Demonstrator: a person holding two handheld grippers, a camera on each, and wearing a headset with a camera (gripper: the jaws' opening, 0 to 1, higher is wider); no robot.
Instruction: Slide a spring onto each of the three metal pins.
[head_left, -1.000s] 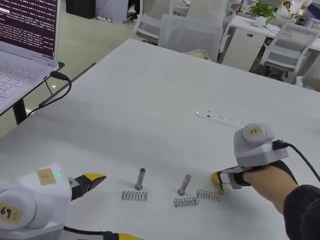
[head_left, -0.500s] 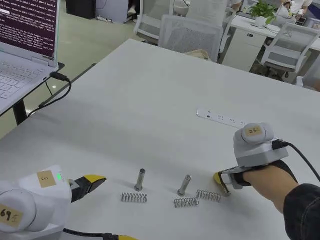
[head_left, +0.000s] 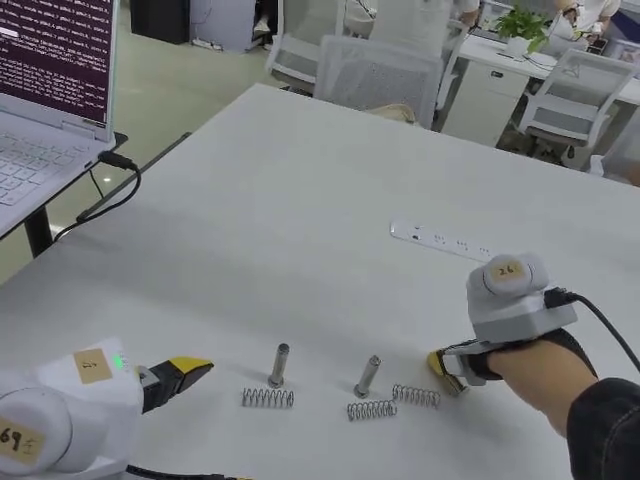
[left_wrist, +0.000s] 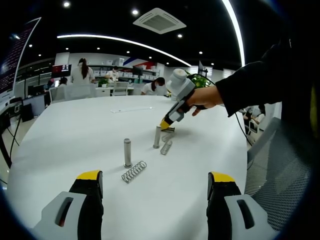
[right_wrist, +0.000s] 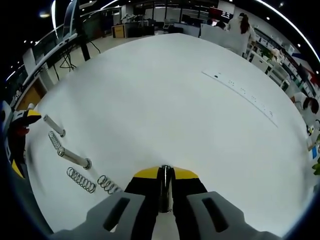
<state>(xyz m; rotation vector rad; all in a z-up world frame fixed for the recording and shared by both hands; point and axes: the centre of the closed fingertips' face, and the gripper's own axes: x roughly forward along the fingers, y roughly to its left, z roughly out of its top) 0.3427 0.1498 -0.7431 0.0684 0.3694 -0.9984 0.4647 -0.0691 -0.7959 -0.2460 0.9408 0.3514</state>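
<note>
The left gripper (left_wrist: 155, 176) is at the near left corner of the white table (head_left: 300, 200). Its jaws are spread wide and carry nothing. They face right, toward the parts.

The left pin (head_left: 278, 364) stands upright on the table with its long axis vertical. The left spring (head_left: 267, 398) lies flat just on the near side of this pin. Its long axis runs left to right.

The right pin (head_left: 367, 375) also stands on end and looks slightly tilted in the head view. The middle spring (head_left: 371, 409) lies flat just near of its base, long axis left to right. The right spring (head_left: 416, 396) lies flat between the right pin and the tip of the right gripper (head_left: 447, 366), on the same axis. No spring is on a pin.

The right gripper is held in a hand, tip down at the table and just beside the right spring. Its jaws are drawn together to a narrow slit. A thin grey strip shows in the slit, but whether it is a held part cannot be determined.

A power strip (head_left: 440, 238) lies flat farther back on the table.
</note>
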